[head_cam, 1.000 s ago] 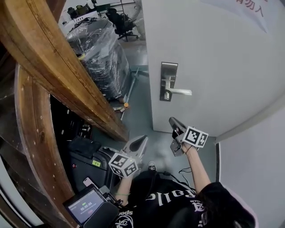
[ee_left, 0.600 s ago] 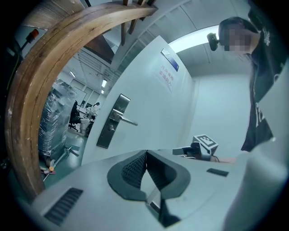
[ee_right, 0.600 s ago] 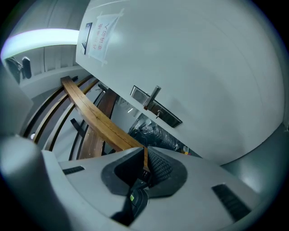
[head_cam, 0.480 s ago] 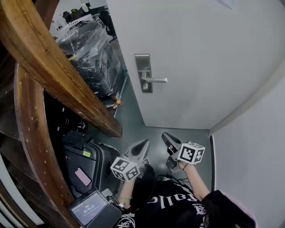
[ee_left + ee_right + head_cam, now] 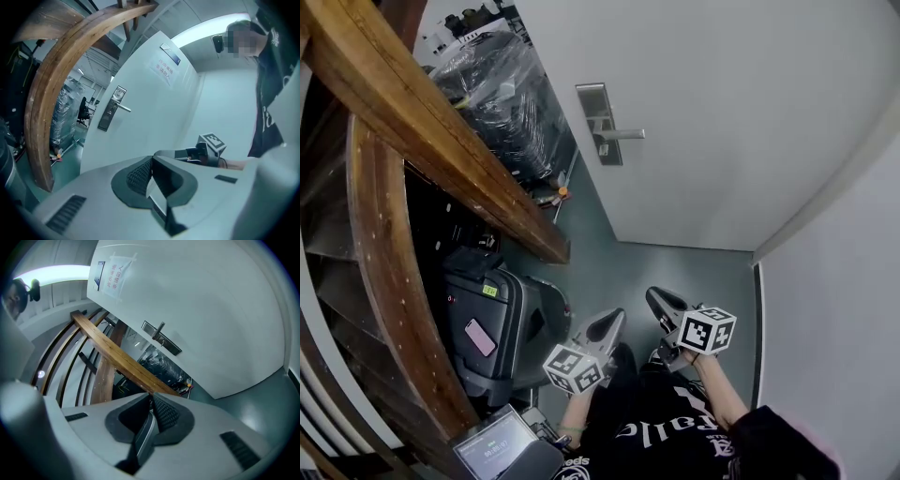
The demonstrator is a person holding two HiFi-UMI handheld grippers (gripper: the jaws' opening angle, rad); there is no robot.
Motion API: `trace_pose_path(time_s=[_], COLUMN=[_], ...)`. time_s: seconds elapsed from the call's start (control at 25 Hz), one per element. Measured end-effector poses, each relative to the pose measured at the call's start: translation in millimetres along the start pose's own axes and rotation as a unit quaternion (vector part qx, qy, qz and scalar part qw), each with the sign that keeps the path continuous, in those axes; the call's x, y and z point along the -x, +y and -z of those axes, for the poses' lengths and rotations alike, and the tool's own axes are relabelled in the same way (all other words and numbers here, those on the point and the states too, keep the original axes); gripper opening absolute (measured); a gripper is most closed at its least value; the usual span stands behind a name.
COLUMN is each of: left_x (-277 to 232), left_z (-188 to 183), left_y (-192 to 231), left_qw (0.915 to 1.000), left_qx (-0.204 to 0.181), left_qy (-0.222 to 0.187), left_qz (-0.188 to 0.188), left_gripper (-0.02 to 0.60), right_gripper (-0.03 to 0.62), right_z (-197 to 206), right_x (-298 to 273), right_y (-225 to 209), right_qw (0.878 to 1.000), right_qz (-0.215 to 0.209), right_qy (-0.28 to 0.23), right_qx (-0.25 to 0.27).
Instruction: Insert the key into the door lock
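White door point(image 5: 731, 103): higher and farther off in head view than a second ago; person appears to have stepped back.
Brushed-steel lock plate with lever handle point(image 5: 600, 124): well apart from both claws.
Left claw point(image 5: 609, 325), right claw point(image 5: 656, 300): each pressed together, nothing visible between.
Key: not seen in any view. Insertion judged not begun.

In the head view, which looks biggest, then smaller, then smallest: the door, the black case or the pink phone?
1. door, by far the biggest
2. black case
3. pink phone, smallest, lying on the case
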State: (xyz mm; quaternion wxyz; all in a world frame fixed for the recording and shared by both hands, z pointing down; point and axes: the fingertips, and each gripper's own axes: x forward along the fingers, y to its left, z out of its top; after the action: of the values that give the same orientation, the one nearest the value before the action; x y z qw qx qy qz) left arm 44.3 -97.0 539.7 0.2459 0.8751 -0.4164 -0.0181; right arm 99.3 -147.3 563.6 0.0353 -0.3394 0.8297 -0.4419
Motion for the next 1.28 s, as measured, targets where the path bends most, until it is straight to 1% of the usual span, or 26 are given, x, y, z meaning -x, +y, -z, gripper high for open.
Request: trace_pose_path(time_s=[0.28, 0.44, 0.6, 0.76, 0.96, 1.12, 1.28], left_x=[45, 69, 106, 160, 222, 258, 276], left_z=[6, 8, 17, 31, 49, 79, 102], left_y=[-5, -10, -17, -21, -29, -45, -61], left_qw=[0.9996, 0.9995, 0.9993, 0.9988, 0.9985, 0.9993, 0.9997], left_qx=[-0.01, -0.013, -0.021, -0.03, -0.015, -0.003, 0.011], left_qy=[-0.005, -0.014, -0.018, -0.017, -0.034, -0.026, -0.018], left_qz=[-0.025, -0.025, -0.026, -0.034, -0.039, -0.026, -0.01], left_gripper=[0.005, 0.005, 0.005, 0.005, 0.005, 0.005, 0.005], right_gripper=[0.035, 0.035, 0.035, 0.035, 0.036, 0.036, 0.035], right_z=[35, 53, 77, 118, 179, 225, 252], right_x=[5, 5, 9, 20, 42, 67, 95], right_y=[19, 31, 51, 87, 128, 146, 156], right_qw=[1.0, 1.0, 1.0, 1.0, 1.0, 1.0, 1.0], right_qz=[-0.014, -0.014, -0.01, -0.012, -0.014, -0.004, 0.011], right_qy=[0.01, 0.011, 0.012, 0.017, 0.022, 0.021, 0.017], right_qx=[-0.002, 0.005, 0.012, 0.018, 0.016, 0.013, 0.015])
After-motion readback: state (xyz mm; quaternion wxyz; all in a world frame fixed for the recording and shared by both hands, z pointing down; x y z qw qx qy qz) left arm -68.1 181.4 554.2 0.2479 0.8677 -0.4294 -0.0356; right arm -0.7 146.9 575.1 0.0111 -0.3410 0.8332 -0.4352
